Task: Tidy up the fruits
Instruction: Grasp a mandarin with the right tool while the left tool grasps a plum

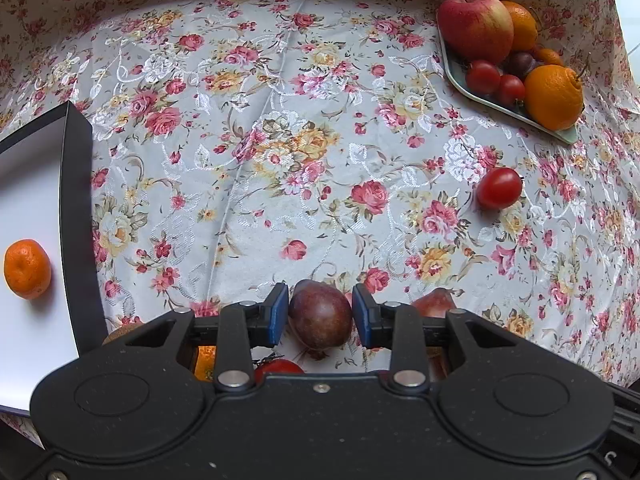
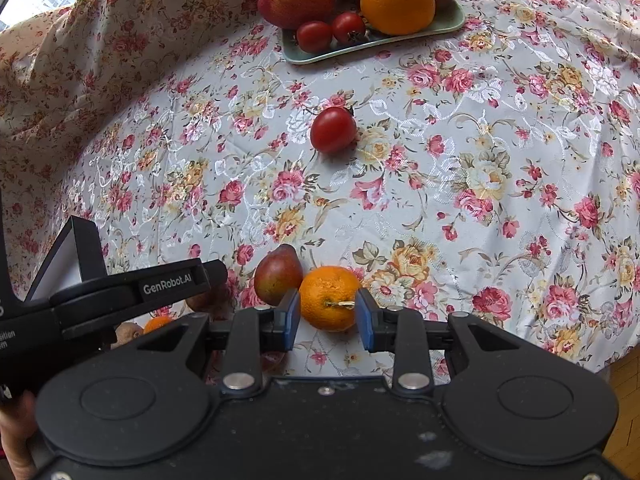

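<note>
Left wrist view: the left gripper (image 1: pixel 320 316) clamps a dark plum (image 1: pixel 320 314); a red pear (image 1: pixel 434 302) crowds its right finger, a black-rimmed box (image 1: pixel 76 216) stands left.

Right wrist view: the right gripper (image 2: pixel 327 314) straddles an orange (image 2: pixel 329 298), jaws apart; a green tray (image 2: pixel 376 42) lies at the tablecloth's (image 2: pixel 480 140) far edge.

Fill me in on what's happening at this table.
A person is sorting fruit with two handheld grippers. The left gripper brackets a dark purple fruit; the right gripper brackets an orange. One mandarin lies in the white box; a green tray holds more fruit.
</note>
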`<state>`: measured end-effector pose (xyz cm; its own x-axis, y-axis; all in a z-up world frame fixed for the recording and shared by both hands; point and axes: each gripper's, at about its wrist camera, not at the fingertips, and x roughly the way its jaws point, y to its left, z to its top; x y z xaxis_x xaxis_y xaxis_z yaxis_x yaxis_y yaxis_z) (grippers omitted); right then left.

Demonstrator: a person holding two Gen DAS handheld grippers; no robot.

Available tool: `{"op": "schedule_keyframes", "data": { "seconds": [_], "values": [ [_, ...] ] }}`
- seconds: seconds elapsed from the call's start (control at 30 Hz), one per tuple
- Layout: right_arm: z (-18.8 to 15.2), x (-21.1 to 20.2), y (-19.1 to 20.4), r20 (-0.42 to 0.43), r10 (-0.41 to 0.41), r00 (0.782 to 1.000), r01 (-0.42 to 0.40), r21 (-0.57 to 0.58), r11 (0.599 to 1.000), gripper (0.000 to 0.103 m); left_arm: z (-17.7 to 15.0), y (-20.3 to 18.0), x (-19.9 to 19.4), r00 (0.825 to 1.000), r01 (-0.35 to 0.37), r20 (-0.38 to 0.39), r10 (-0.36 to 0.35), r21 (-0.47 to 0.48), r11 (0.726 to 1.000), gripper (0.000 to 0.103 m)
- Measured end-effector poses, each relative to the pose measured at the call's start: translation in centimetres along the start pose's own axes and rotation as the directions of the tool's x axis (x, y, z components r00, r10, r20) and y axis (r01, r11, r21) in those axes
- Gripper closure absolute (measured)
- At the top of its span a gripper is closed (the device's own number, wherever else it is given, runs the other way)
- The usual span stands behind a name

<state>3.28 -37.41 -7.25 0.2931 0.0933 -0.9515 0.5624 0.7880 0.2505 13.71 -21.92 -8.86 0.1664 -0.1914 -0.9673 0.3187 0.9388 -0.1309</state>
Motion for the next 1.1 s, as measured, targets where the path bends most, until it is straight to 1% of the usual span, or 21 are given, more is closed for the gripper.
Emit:
{"op": "schedule_keyframes", "data": {
  "seconds": [0.17, 0.27, 0.37, 0.67, 0.77, 0.83, 1.0, 1.1],
  "values": [
    [-0.1, 0.5, 0.1, 0.016, -0.017, 1.0, 0.017, 0.013, 1.0, 0.068, -0.2, 0.2, 0.9, 1.0, -0.009, -0.03, 0.008, -0.007, 1.0, 0.059],
    [-0.1, 0.6, 0.2, 0.027, -0.022, 0.999, 0.022, 0.019, 1.0, 0.066, -0.3, -0.1, 0.8, 0.999, -0.025, -0.021, 0.026, 0.018, 1.0, 0.059],
    [-0.1, 0.7, 0.3, 0.029, -0.022, 0.999, 0.021, 0.024, 0.999, 0.065, -0.4, -0.3, 0.8, 0.999, -0.032, -0.023, 0.033, 0.019, 0.999, 0.056],
    [0.3, 1.4, -0.8, -0.039, 0.03, 0.999, -0.024, 0.135, 0.991, 0.064, -0.1, 0.6, 0.3, 0.999, 0.015, -0.052, -0.015, -0.008, 1.0, 0.055],
    [0.2, 1.4, -0.7, -0.036, 0.024, 0.999, -0.019, 0.136, 0.991, 0.064, -0.2, 0.6, 0.4, 0.998, 0.019, -0.062, -0.019, -0.003, 1.0, 0.055],
    [0.2, 1.5, -0.5, -0.036, 0.014, 0.999, -0.009, 0.131, 0.991, 0.063, -0.3, 0.5, 0.6, 0.998, 0.016, -0.065, -0.016, 0.004, 1.0, 0.048],
    [0.0, 1.9, -0.1, -0.028, -0.001, 1.0, 0.005, 0.122, 0.993, 0.061, -0.7, 0.0, 0.6, 0.999, -0.008, -0.053, 0.01, 0.033, 0.999, 0.049],
    [0.0, 2.0, 0.1, -0.022, -0.008, 1.0, 0.011, 0.123, 0.992, 0.061, -0.6, 0.3, 0.7, 0.998, -0.005, -0.058, 0.006, 0.019, 1.0, 0.049]
  ]
}}
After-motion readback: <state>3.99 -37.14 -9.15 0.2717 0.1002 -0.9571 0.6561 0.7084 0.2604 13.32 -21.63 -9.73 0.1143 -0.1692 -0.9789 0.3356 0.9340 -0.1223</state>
